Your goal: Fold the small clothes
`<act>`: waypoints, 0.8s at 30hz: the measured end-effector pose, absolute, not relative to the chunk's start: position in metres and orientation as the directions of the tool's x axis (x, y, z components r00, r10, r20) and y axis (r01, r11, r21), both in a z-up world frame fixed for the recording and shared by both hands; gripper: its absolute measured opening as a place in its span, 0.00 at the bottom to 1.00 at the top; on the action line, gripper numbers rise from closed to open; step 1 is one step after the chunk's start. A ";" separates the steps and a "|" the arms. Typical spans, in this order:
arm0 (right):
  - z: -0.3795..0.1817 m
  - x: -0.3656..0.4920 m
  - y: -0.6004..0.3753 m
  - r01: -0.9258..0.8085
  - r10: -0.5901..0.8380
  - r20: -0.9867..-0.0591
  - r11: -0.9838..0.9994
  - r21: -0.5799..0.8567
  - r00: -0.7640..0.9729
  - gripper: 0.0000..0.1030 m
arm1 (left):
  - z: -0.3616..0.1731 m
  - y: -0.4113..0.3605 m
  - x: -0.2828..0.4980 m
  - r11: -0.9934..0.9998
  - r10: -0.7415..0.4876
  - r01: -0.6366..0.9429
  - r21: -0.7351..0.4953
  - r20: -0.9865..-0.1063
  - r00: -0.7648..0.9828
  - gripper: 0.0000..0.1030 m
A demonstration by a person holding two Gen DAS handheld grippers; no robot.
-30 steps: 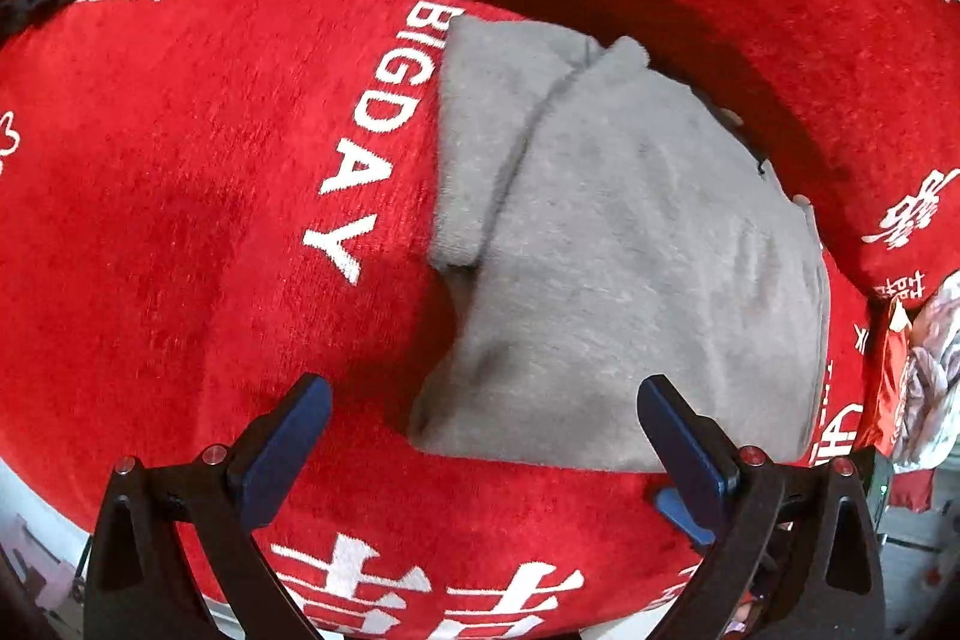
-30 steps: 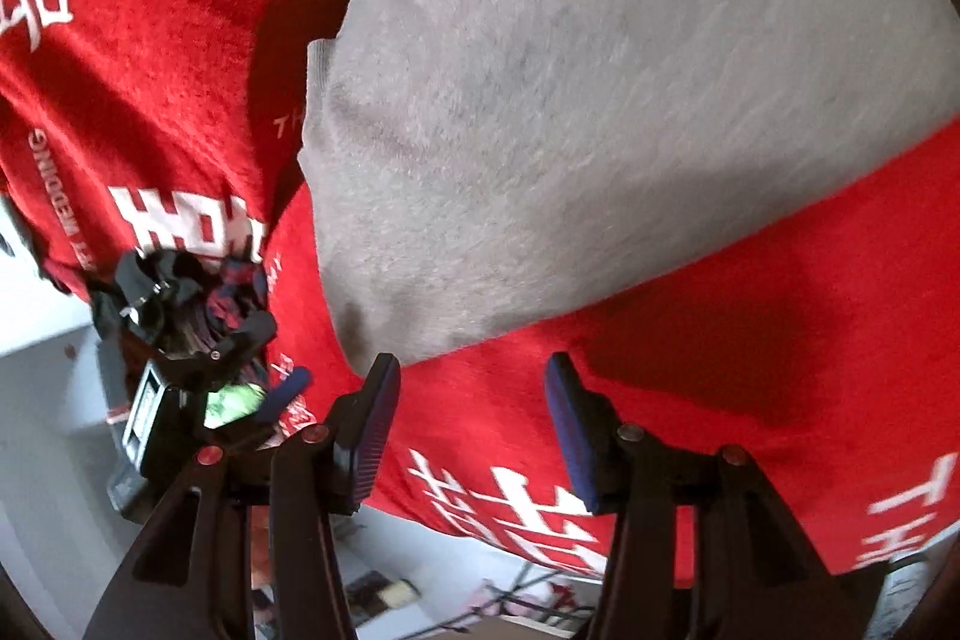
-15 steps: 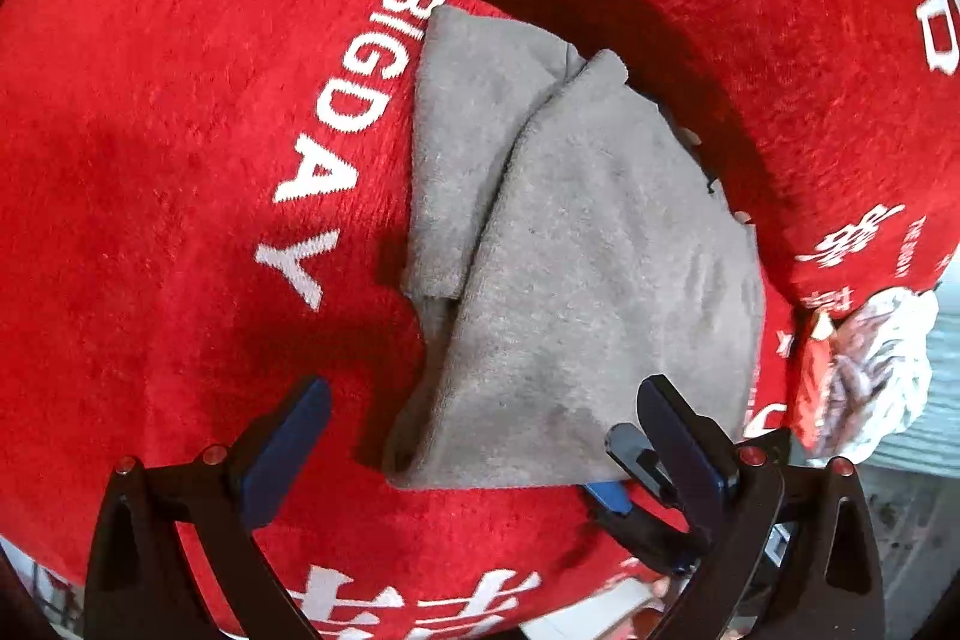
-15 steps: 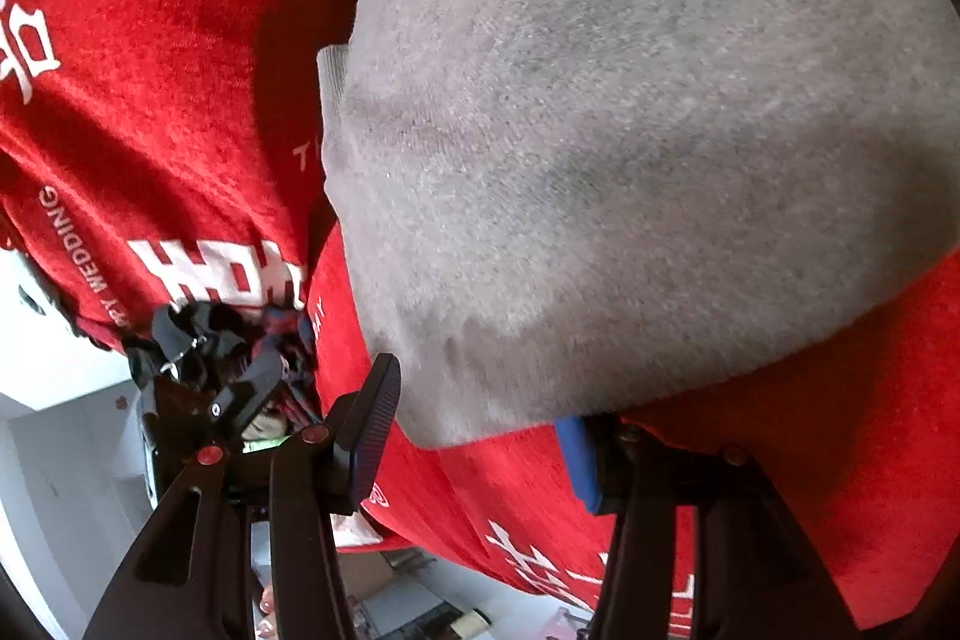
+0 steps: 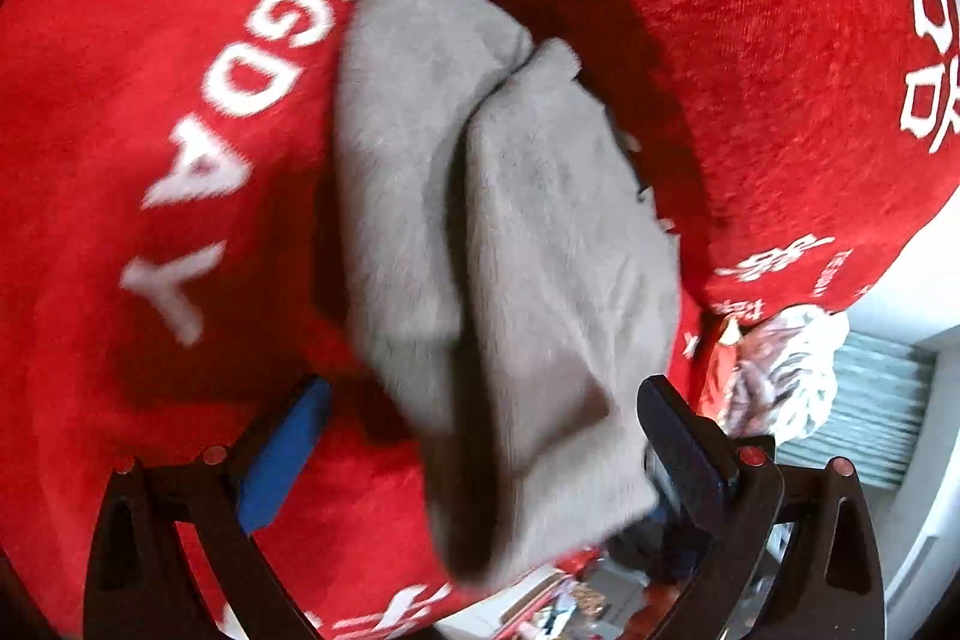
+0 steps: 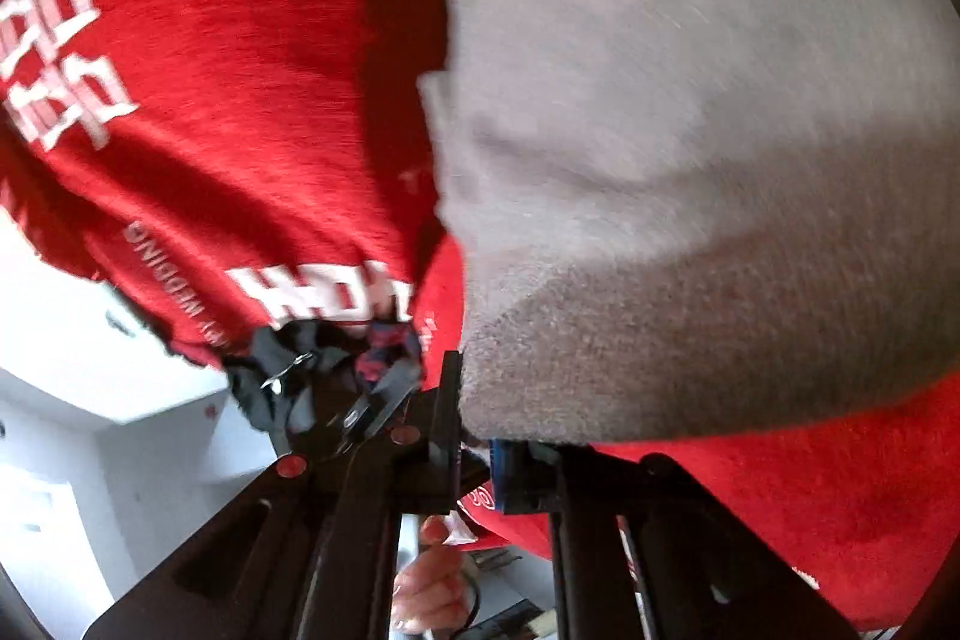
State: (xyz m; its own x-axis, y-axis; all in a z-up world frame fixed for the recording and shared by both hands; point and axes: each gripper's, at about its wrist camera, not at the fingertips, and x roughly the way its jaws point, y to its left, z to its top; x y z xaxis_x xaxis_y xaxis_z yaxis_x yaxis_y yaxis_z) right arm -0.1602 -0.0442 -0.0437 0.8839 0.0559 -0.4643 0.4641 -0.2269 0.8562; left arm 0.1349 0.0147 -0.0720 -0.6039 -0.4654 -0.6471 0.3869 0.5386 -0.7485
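From the left wrist, the left gripper (image 5: 480,454) has its fingers spread wide around the grey garment (image 5: 510,232) lying on the red cloth (image 5: 150,40). From the right wrist, the right gripper (image 6: 477,430) is closing its fingers, nearly together, on the garment's near edge.

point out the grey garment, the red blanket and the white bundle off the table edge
grey garment (image 5: 540,244), left wrist view, middle of its upper folded layer
red blanket (image 5: 120,112), left wrist view, bare red pile left of the white lettering
white bundle (image 5: 786,370), left wrist view, its crumpled middle
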 end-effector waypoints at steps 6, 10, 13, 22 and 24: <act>-0.031 -0.163 -0.049 0.475 0.065 -0.471 -0.183 0.861 0.880 0.07 | -0.068 -0.035 0.125 0.482 -0.456 0.430 -0.763 -0.638 -0.620 0.99; -0.031 -0.160 -0.045 0.505 0.096 -0.496 -0.145 0.851 0.863 0.07 | -0.064 -0.059 0.116 0.446 -0.441 0.458 -0.769 -0.634 -0.636 0.99; -0.035 -0.158 -0.042 0.532 0.120 -0.520 -0.129 0.837 0.846 0.07 | -0.065 -0.070 0.109 0.446 -0.418 0.499 -0.743 -0.666 -0.618 0.86; -0.039 -0.155 -0.026 0.642 0.315 -0.603 -0.027 0.766 0.733 0.11 | -0.068 -0.082 0.089 0.461 -0.292 0.658 -0.596 -0.802 -0.522 0.61; -0.032 -0.157 -0.023 0.663 0.372 -0.621 0.019 0.748 0.690 0.11 | -0.069 -0.084 0.086 0.466 -0.282 0.664 -0.585 -0.809 -0.515 0.62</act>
